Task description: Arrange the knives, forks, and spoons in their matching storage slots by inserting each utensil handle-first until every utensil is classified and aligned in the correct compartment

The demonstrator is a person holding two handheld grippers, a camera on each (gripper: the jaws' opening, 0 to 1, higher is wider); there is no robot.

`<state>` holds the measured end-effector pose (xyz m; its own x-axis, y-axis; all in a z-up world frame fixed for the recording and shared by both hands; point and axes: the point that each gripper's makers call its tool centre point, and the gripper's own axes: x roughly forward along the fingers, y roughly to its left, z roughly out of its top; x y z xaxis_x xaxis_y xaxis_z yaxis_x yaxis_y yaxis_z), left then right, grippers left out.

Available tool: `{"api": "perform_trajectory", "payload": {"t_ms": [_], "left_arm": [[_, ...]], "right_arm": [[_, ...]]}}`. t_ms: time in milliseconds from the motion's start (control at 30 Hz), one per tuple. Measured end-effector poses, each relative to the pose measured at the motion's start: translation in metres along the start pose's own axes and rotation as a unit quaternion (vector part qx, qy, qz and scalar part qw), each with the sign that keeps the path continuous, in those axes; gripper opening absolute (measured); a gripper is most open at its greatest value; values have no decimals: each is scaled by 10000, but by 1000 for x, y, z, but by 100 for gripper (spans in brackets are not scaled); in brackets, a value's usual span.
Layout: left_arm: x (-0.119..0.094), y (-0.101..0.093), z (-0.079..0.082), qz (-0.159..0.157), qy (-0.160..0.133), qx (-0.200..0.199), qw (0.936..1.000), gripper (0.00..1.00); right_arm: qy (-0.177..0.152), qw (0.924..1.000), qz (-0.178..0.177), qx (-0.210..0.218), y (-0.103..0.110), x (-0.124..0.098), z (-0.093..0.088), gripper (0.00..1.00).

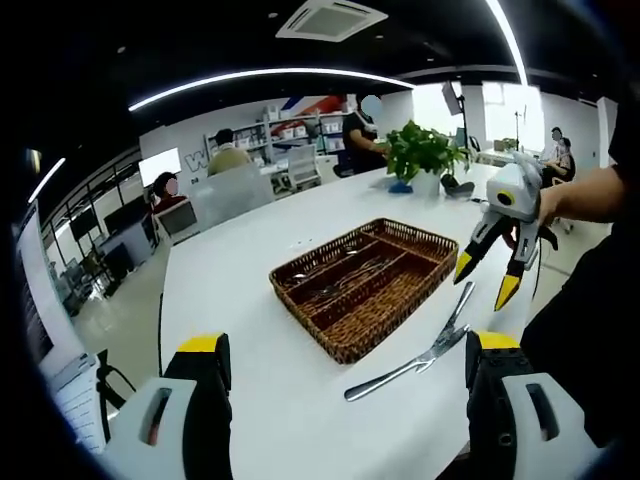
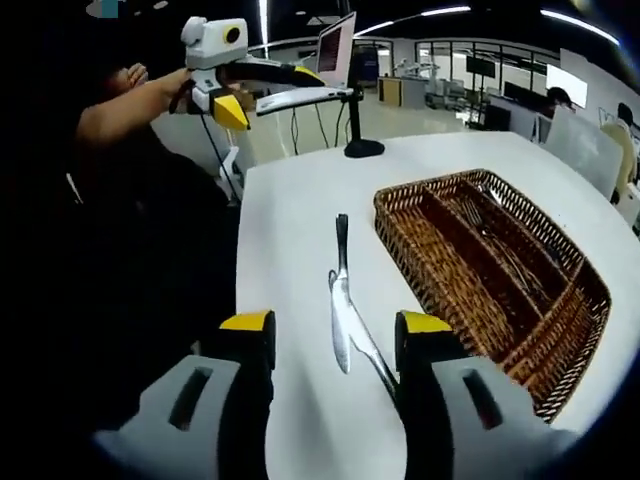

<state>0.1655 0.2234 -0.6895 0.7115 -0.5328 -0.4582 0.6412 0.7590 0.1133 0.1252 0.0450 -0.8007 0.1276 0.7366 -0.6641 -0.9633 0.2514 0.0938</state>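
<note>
**Cutlery Sorting: Two Utensils Lying Outside the Tray**

One wicker cutlery tray (image 1: 365, 285), divided into long compartments, is being shown on the white table (image 1: 250, 380); several utensils are lying inside it, but their number cannot be told. Two utensils are lying on the table just beside the tray: one fork (image 1: 415, 362) and one knife (image 2: 340, 300), crossing each other.

In the left gripper view, the left gripper (image 1: 345, 385) is being held with its jaws spread wide and nothing between them; the fork is lying between them, nearer the right jaw. The right gripper (image 1: 490, 275) is being held above the table beside the tray, jaws parted and holding nothing.

In the right gripper view, the knife is lying between the spread jaws of the right gripper (image 2: 335, 345), with the tray to the right.
</note>
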Motion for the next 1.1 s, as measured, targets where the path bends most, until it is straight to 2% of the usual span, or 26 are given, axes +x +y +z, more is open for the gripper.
{"api": "perform_trajectory", "payload": {"t_ms": [133, 233, 300, 400, 500, 567, 633, 700, 867, 1100], "left_arm": [[1, -2, 4, -20, -42, 7, 10000, 99], [1, -3, 3, -42, -39, 24, 10000, 99], [2, -3, 2, -50, -12, 21, 10000, 99], [2, -3, 3, -53, -24, 34, 10000, 99], [1, 0, 4, -16, -21, 25, 10000, 99], [0, 1, 3, 4, -27, 18, 10000, 99], [0, 2, 2, 6, -27, 6, 10000, 99], [0, 1, 2, 1, -25, 3, 10000, 99], [1, -2, 1, -21, -28, -10, 10000, 99], [1, -3, -1, -42, 5, -3, 10000, 99]], "right_arm": [[134, 9997, 42, 222, -1, 13, -14, 39], [196, 9988, 42, 455, -5, 21, -20, 31], [262, 9986, 112, 441, -1, 29, -22, 32], [706, 9970, -56, 304, -6, 35, -40, 29], [725, 9968, 22, 342, -5, 40, -43, 27], [565, 9980, 172, 229, 1, 43, -39, 27], [657, 9975, 98, 223, 0, 45, -43, 27], [844, 9964, 50, 37, -3, 48, -52, 24], [858, 9962, -11, -167, -2, 50, -54, 14], [963, 9942, -100, -467, 1, 52, -51, 15]]}}
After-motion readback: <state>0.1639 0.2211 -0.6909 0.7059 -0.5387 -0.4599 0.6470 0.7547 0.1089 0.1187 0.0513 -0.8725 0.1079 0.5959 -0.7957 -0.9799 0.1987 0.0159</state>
